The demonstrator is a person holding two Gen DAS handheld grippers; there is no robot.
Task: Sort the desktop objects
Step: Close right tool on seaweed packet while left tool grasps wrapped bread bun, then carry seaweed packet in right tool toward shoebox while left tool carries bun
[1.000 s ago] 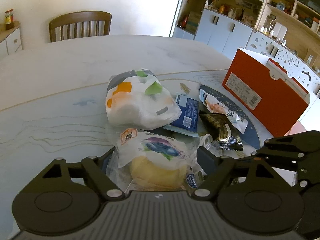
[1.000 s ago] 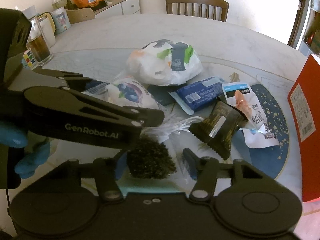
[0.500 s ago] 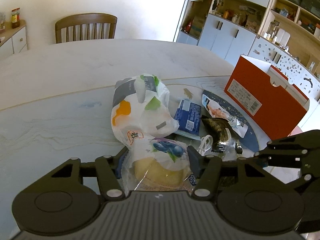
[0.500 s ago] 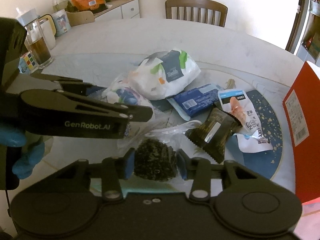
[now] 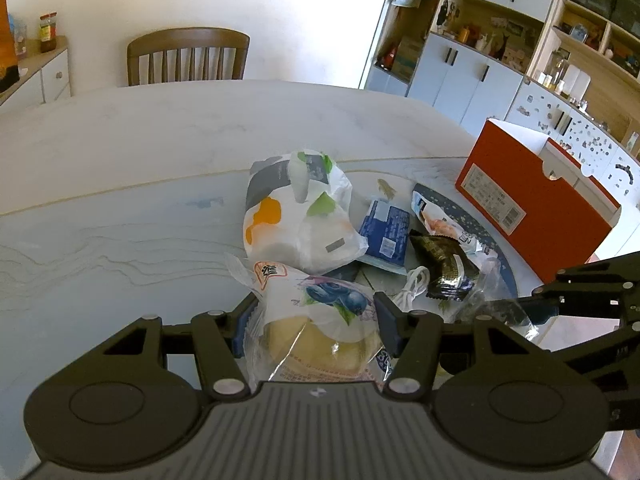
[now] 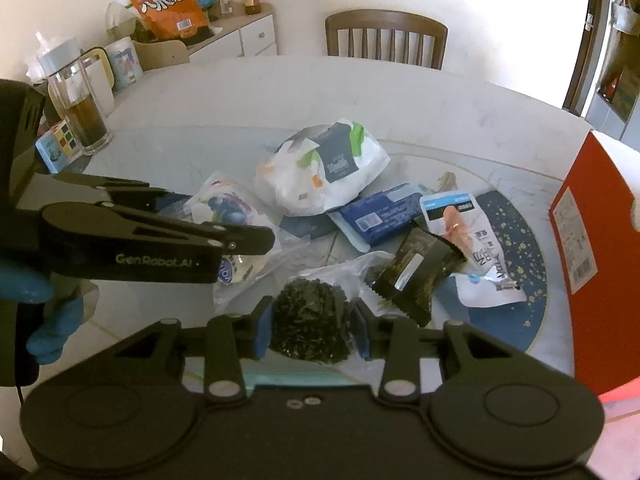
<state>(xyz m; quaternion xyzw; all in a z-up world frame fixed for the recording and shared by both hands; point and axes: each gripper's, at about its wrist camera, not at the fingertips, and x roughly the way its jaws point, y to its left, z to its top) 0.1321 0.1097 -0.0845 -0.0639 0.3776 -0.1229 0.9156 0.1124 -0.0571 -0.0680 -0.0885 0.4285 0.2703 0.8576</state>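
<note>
My left gripper is pressed on both sides of the clear crinkly plastic packet with a blueberry picture and a round yellow cake inside; the two blue-padded fingers touch the wrapper, and the packet is at the near edge of the pile on the pale marble-patterned table. My right gripper is closed narrowly around the dark green, rough, crumbly lump in a thin transparent bag, and its blue pads touch the lump on each side. In the right wrist view the left gripper comes in from the left as a long black arm, held by my blue-gloved hand. Behind the cake packet is the puffy white plastic bag with grey, orange and green patches, soft and wrinkled. Beside it lies the flat dark blue rectangular pouch, then the white glossy sachet with a pink food picture, and the small black shiny foil packet with zigzag edges just beside the lump. These lie partly on the round dark blue speckled mat. The tall orange cardboard box with a white label stands at the right edge of the table.
</note>
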